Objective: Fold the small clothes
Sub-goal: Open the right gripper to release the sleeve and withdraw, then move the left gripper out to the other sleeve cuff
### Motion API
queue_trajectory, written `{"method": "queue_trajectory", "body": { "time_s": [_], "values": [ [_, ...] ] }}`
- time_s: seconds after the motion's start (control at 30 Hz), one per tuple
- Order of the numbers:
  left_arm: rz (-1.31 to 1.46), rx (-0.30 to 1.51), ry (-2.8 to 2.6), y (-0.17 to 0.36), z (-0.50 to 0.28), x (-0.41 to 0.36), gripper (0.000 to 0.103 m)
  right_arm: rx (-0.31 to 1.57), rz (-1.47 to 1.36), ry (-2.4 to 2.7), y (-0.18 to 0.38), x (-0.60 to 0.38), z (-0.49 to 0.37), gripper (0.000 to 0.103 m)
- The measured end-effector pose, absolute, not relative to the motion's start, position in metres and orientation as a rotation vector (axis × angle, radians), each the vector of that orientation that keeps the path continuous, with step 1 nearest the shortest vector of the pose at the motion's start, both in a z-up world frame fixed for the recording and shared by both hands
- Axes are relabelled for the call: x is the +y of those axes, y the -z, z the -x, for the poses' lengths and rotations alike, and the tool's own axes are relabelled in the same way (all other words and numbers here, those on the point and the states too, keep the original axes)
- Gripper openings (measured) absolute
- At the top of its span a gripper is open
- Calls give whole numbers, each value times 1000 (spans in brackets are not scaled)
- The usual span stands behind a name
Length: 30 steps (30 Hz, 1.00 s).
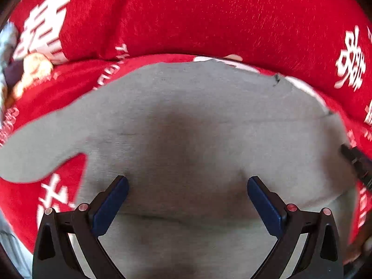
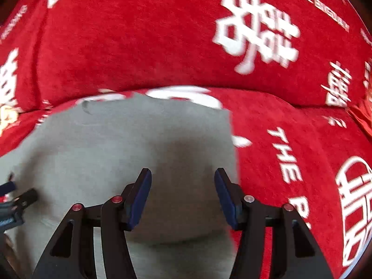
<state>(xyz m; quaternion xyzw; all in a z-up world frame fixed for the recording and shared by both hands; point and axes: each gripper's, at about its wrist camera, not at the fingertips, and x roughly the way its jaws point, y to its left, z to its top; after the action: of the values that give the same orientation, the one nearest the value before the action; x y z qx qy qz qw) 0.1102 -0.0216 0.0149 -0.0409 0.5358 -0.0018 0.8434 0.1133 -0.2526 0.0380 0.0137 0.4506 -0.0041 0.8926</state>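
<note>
A grey garment [image 1: 186,116] lies spread flat on a red sofa seat, one sleeve reaching out to the left [image 1: 34,153]. My left gripper [image 1: 187,183] is open just above the garment's near part, jaws wide, holding nothing. In the right wrist view the same grey garment [image 2: 116,144] fills the lower left, its right edge running down past the right finger. My right gripper [image 2: 183,176] is open over the garment's right side and empty. Part of the right gripper shows at the left view's right edge [image 1: 355,162], and part of the left gripper at the right view's left edge [image 2: 14,200].
The red sofa cover [image 2: 139,46] with white characters and lettering forms the seat and the padded backrest [image 1: 209,18] behind the garment. A cartoon print shows on the far left [image 1: 32,69].
</note>
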Motion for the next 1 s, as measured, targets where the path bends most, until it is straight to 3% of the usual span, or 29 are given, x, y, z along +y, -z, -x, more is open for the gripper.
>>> {"method": "queue_trajectory", "body": {
  "time_s": [0.2,0.43,0.77,1.0],
  "values": [
    [-42,1147,48,3,-121,-78,102,999,-12,-43,-9,-242,-142,63],
    [17,1140,-51,-6,-126,-49,102,989,-69,135,-24,-285,-134,65],
    [-22,1099,-11,-6,-83,-59,102,954,97,14,-20,-216,-79,67],
    [13,1061,10,-13,-38,-46,102,928,68,-9,-30,-205,-37,68]
  ]
}}
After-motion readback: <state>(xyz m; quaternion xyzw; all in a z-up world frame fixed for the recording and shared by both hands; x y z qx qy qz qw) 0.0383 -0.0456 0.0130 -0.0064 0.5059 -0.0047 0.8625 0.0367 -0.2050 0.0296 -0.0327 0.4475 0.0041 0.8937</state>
